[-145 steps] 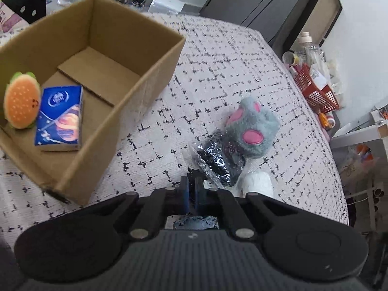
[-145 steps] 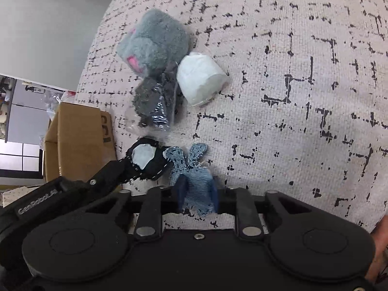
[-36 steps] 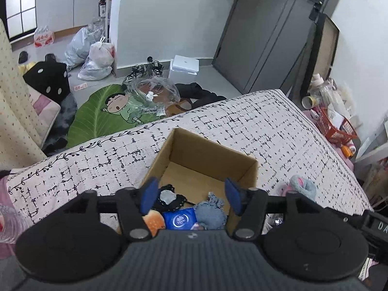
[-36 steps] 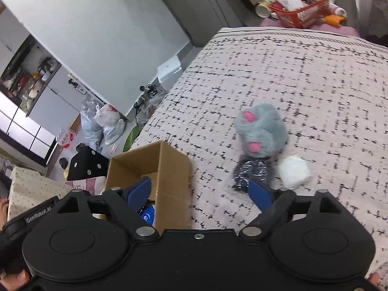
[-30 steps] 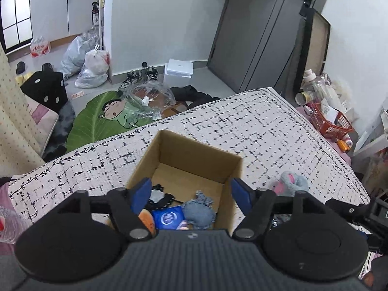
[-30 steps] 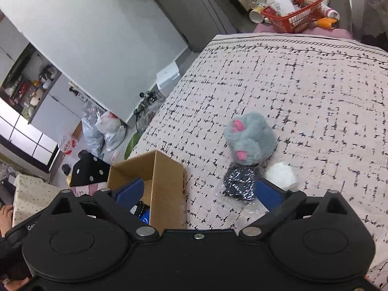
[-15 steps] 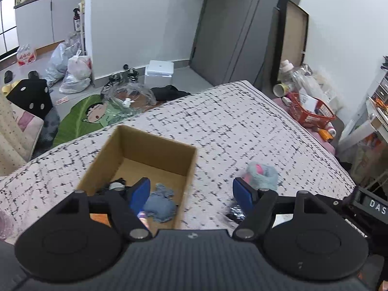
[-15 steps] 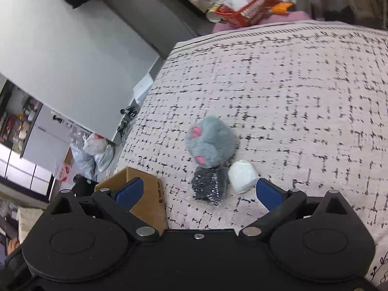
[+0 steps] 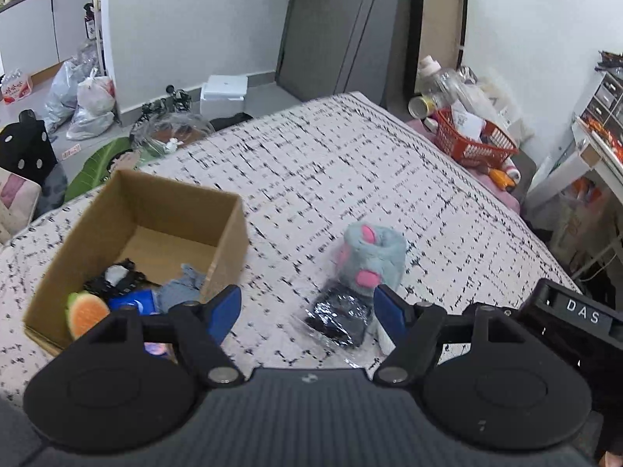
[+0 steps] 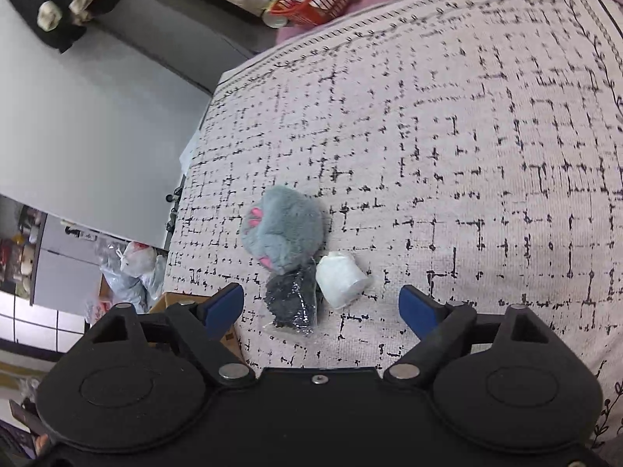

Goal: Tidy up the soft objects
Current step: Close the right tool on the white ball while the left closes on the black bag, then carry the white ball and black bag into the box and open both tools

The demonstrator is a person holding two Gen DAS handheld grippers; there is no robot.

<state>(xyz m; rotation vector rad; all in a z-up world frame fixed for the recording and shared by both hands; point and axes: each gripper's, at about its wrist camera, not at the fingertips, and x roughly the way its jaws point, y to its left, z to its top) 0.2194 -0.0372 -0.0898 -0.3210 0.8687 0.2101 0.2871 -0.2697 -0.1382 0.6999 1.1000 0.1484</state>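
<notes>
Messy bedroom, and the work surface is a bed [image 10: 486, 136] with a black-and-white grid cover. Both tongs are spread wide and empty – left gripper [image 9: 307, 309] and right gripper [image 10: 321, 305] hover above it. The cardboard box [image 9: 229, 229] already holds a burger plushie [image 9: 85, 313], a tissue pack and a couple of fabric bits. Left to go: the grey plush [image 10: 282, 229], the wrapped black bundle [image 10: 292, 301] and the white roll [image 10: 340, 278] – clustered touching, just ahead of both grippers, right of the box.

Open bedspread [image 10: 447, 148] surrounds the toy cluster [image 10: 284, 229]; cardboard box [image 9: 229, 225] flanks left.
</notes>
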